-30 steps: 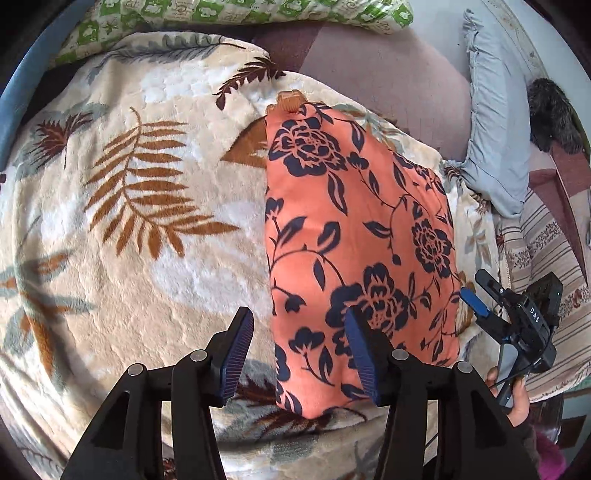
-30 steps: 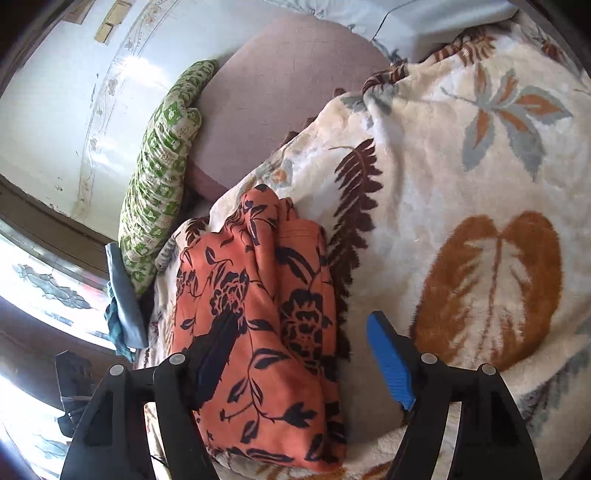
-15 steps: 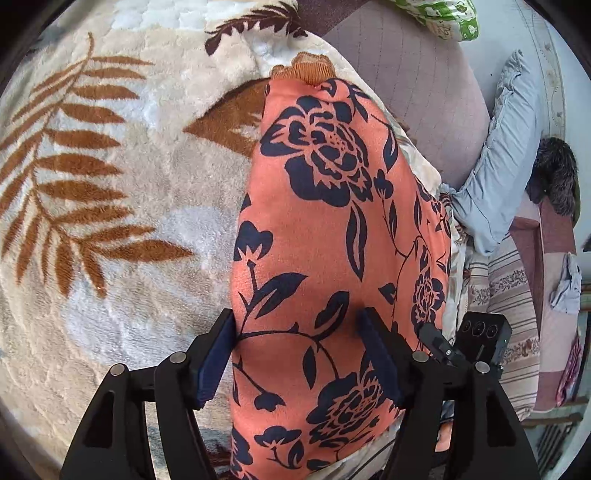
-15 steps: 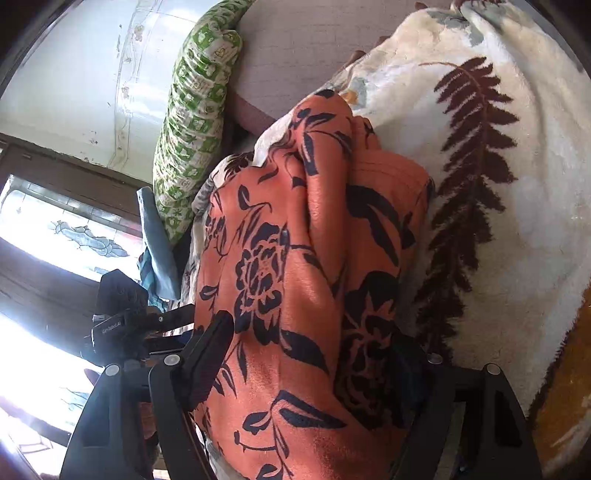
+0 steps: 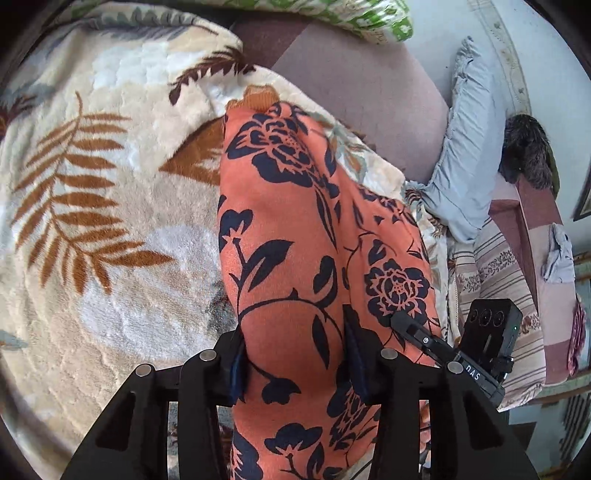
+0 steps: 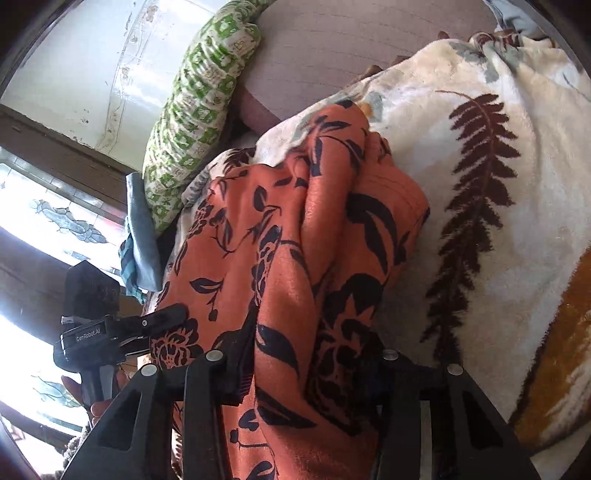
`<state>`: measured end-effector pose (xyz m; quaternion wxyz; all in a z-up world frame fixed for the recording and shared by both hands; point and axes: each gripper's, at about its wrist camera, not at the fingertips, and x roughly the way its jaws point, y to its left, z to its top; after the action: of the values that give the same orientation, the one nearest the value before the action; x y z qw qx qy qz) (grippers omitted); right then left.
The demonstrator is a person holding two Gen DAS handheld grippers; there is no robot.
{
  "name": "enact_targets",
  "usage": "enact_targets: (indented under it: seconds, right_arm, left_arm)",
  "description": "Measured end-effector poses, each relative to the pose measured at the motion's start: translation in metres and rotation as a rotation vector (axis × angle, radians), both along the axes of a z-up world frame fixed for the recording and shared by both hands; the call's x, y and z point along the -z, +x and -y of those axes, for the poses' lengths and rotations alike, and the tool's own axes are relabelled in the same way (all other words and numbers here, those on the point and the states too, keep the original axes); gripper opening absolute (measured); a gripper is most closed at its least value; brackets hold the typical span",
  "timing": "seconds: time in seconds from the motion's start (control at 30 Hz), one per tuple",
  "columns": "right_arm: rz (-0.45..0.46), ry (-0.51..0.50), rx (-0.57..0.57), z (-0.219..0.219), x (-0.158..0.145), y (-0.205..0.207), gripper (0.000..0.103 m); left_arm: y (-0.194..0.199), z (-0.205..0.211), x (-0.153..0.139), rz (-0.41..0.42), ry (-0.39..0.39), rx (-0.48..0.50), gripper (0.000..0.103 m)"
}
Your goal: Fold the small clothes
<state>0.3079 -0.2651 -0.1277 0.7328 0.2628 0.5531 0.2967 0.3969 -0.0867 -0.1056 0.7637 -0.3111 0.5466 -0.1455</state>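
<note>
The garment (image 5: pixel 314 229), an orange cloth printed with dark flowers and leaves, lies in a long folded strip on a cream blanket (image 5: pixel 122 221) patterned with brown fern leaves. Its near end runs under both pairs of tongs and out of the bottom of each view, so how far it reaches cannot be told. In the right wrist view the garment (image 6: pixel 295 258) is bunched into thick folds, and the layers underneath are hidden.

The blanket (image 6: pixel 517 184) covers most of the bed; its edges are cut off by the round rim of each lens. Behind it a mauve cushion (image 5: pixel 354 74) and a green patterned pillow (image 5: pixel 351 18) are only partly in view, and a pale blue pillow (image 5: pixel 469 147) lies to the right. A dark furry thing (image 5: pixel 524 147) beyond that pillow is too unclear to name.

The left gripper (image 5: pixel 295 358) has just been closing and now pinches a raised fold of the garment between its pads. The right gripper (image 6: pixel 314 365) has also just been closing and clamps a thick fold; its right pad is buried in cloth and cannot be seen. Each tool shows at the edge of the other's view, with part of a hand (image 6: pixel 96 402) below it
</note>
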Motion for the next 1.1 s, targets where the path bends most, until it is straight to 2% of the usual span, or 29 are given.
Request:
enact_targets:
  seconds: [0.17,0.27,0.4,0.57,0.63,0.7,0.73,0.77,0.83,0.93,1.0,1.03,1.1]
  right_arm:
    - [0.082,0.072,-0.036,-0.023,-0.051,-0.021,0.042]
    - [0.108,0.089,-0.05,-0.039,-0.062,-0.035,0.042]
    - [0.096,0.053,-0.067,-0.07,-0.046,-0.056,0.042]
    - [0.024,-0.033,-0.066,-0.089,-0.001,-0.081,0.043]
    - [0.022,-0.072,-0.047,-0.085,0.011,-0.088,0.044]
    - [0.017,-0.093,-0.033,-0.077,0.018,-0.089,0.052]
    - [0.017,-0.108,-0.029,-0.073,0.02,-0.088,0.06]
    - [0.021,-0.122,-0.03,-0.067,0.02,-0.088,0.064]
    - [0.007,-0.118,-0.022,-0.051,0.019,-0.089,0.065]
    - [-0.021,-0.099,0.018,-0.029,0.006,-0.092,0.067]
    - [0.002,-0.139,0.029,-0.022,-0.013,-0.1,0.067]
    - [0.027,-0.184,0.021,-0.022,-0.025,-0.104,0.068]
    - [0.075,-0.308,0.006,-0.026,-0.047,-0.117,0.074]
  left_arm:
    - [-0.036,-0.036,-0.054,0.097,0.009,-0.035,0.043]
    - [-0.066,-0.061,-0.068,0.146,0.064,-0.041,0.043]
    - [-0.101,-0.085,-0.055,0.126,0.132,-0.062,0.043]
    - [-0.115,-0.087,-0.001,-0.014,0.18,-0.074,0.045]
    - [-0.12,-0.09,0.018,-0.033,0.211,-0.081,0.05]
    - [-0.121,-0.092,0.025,-0.014,0.203,-0.096,0.06]
    - [-0.121,-0.094,0.026,-0.019,0.201,-0.109,0.062]
    - [-0.121,-0.093,0.026,-0.026,0.204,-0.113,0.065]
    - [-0.125,-0.094,0.021,-0.034,0.203,-0.11,0.065]
    - [-0.136,-0.095,0.001,-0.024,0.241,-0.109,0.062]
    - [-0.152,-0.093,-0.017,-0.004,0.321,-0.116,0.063]
    - [-0.161,-0.091,-0.026,0.007,0.363,-0.118,0.063]
    - [-0.183,-0.083,-0.04,0.039,0.461,-0.133,0.063]
